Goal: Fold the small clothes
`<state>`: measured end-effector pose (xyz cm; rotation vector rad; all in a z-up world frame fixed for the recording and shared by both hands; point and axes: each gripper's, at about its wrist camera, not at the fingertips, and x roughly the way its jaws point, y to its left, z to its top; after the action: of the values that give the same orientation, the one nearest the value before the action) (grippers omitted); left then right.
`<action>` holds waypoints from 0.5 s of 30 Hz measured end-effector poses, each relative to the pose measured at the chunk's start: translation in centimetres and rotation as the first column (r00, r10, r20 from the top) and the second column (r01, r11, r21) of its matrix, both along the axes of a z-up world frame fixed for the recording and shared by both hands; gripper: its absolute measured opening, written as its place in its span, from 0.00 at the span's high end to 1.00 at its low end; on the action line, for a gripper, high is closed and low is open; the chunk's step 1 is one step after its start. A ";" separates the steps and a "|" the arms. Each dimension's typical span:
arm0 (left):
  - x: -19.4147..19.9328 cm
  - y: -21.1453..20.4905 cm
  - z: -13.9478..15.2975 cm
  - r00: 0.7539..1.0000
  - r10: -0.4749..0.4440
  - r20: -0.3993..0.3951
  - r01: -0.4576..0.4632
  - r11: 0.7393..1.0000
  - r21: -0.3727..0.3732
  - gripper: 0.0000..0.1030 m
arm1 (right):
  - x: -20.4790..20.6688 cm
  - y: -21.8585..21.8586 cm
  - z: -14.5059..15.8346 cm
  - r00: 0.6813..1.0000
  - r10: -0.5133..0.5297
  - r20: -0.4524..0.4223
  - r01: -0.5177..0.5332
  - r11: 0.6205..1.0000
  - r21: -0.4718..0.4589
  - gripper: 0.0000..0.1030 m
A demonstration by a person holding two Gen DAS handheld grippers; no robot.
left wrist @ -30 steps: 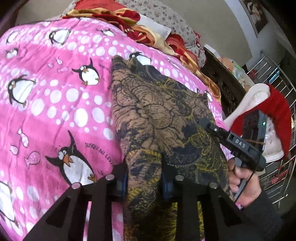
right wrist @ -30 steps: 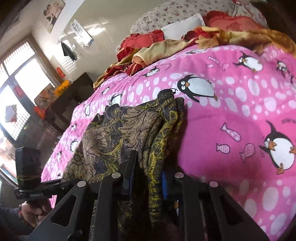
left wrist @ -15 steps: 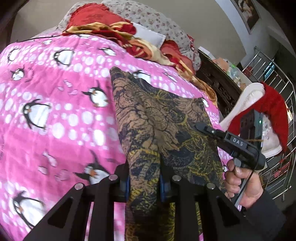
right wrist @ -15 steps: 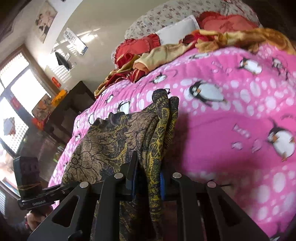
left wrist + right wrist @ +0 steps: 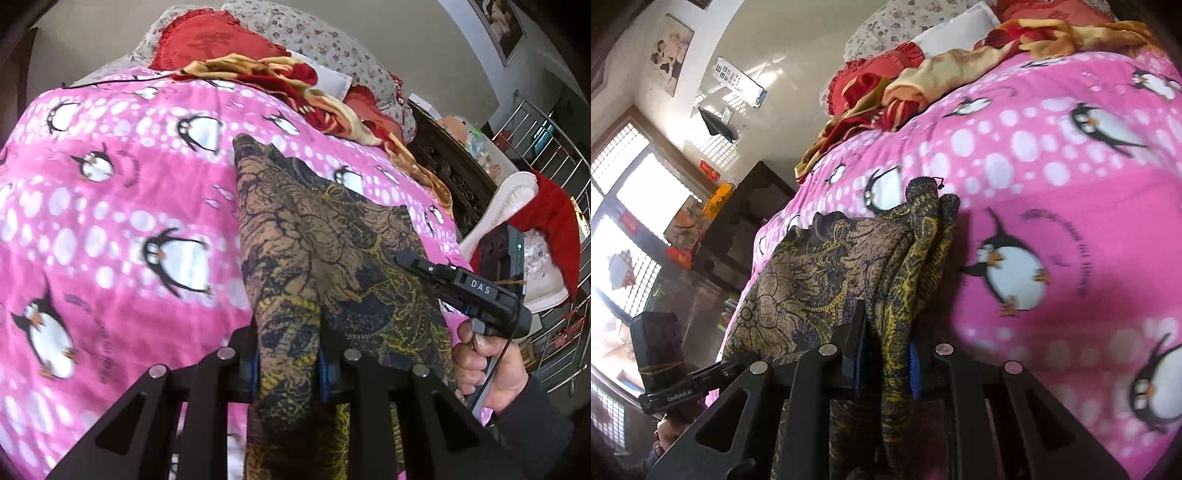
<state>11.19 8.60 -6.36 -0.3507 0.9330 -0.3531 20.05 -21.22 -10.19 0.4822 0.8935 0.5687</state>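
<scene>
Garment [image 5: 325, 236], a dark cloth printed in brown and yellow, is held stretched above the pink penguin blanket [image 5: 110, 221] of the bed, its far end drooping toward the blanket near the heaped bedding [image 5: 280, 77] at the head of the bed. On the left, the left gripper [image 5: 288, 354] has its jaws clenched on a bunched edge of the cloth; on the right, the right gripper [image 5: 884, 362] likewise has its jaws clamped on a gathered, layered edge. From the layers seen in the right wrist view, a fold is judged to be already in hand, with the laying-down yet to be done. For this step to be done well, both held edges should be kept level and taut, so that no slack gathers between them; the free end should be lowered first onto the blanket, then the held edge carried over it and set down squarely. The jaws should be released only once the cloth lies flat, lest the layers slip apart.
</scene>
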 end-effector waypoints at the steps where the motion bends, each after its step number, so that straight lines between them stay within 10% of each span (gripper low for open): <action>1: 0.0 0.4 0.0 1.000 0.004 -0.001 -0.004 1.000 0.000 0.78 | 0.1 0.5 0.0 1.000 0.005 -0.001 -0.005 1.000 0.004 0.96; 15: 0.7 1.6 -2.1 1.000 0.000 -0.010 0.001 0.999 0.052 0.63 | -0.1 1.7 -1.7 0.999 -0.029 -0.029 0.029 0.999 0.018 0.94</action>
<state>11.91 10.15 -8.45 -0.3048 0.9502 -0.3270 19.99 -19.50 -11.91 0.5200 0.9077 0.5450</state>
